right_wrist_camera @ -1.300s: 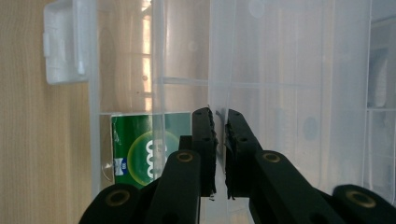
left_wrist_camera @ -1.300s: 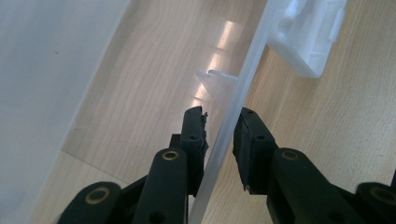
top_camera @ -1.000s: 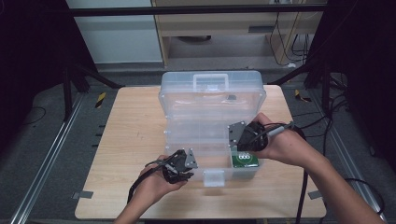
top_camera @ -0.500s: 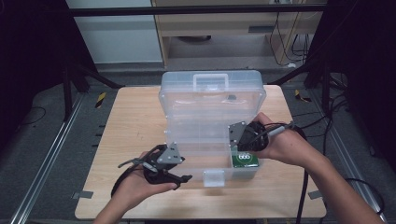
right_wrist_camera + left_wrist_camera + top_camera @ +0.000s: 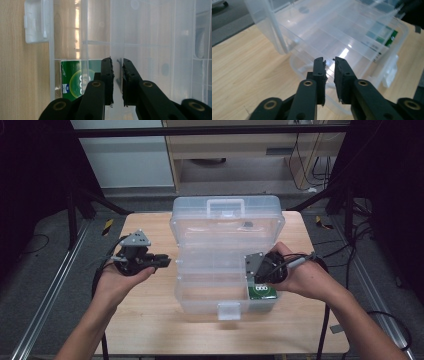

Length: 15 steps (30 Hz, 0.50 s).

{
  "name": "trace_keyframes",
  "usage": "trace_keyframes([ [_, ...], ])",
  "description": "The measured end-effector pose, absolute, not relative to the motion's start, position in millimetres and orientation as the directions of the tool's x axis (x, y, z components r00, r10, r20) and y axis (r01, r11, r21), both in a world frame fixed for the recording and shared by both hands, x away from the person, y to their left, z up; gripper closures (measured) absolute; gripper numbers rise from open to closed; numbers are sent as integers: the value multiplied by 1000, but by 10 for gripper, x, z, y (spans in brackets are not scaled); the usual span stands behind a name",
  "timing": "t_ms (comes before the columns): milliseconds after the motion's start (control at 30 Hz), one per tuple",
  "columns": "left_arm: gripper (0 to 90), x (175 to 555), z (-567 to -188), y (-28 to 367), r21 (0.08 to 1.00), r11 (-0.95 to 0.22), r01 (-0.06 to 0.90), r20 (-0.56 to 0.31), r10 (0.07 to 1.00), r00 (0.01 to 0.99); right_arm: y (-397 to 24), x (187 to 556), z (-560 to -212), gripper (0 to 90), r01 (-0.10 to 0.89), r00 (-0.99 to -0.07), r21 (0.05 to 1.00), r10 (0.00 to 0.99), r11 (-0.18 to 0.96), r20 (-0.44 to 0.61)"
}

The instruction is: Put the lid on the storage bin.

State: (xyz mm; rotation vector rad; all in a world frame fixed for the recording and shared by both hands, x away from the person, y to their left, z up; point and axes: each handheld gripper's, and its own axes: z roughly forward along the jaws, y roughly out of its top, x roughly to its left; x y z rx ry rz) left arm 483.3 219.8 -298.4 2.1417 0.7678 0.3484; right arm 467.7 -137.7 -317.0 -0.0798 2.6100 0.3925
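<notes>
Clear plastic organizer box (image 5: 227, 257) sits open at ctr of wooden table (image 5: 150, 320), green card (image 5: 263, 291) in its front-right compartment. Right gripper (image 5: 116, 61), jaws nearly together w/ thin gap, is at a clear divider wall above that card; whether it pinches the wall cannot be told. Left gripper (image 5: 162, 261), jaws also narrowly apart & empty, is held just left of box.

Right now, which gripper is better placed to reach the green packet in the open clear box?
Right. The right gripper sits at the clear box's right front corner, directly beside the green packet; in its own view the packet lies just past its jaws. The left gripper hangs off the box's far left side.
</notes>
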Motion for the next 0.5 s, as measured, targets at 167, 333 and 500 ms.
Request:
trace_keyframes([
  [167,857,4942,-2913,2150,770,-495,401,16,644,765,-1378,4668,-3176,811,-125,-874,261,18,957,-486],
  [333,898,5104,-2833,2059,747,-513,423,19,652,758,-1374,4652,-3185,812,-120,-872,259,23,958,-489],
  [500,900,5240,-2795,2028,745,-520,417,24,646,763,-1374,4648,-3187,811,-120,-872,258,23,959,-489],
])
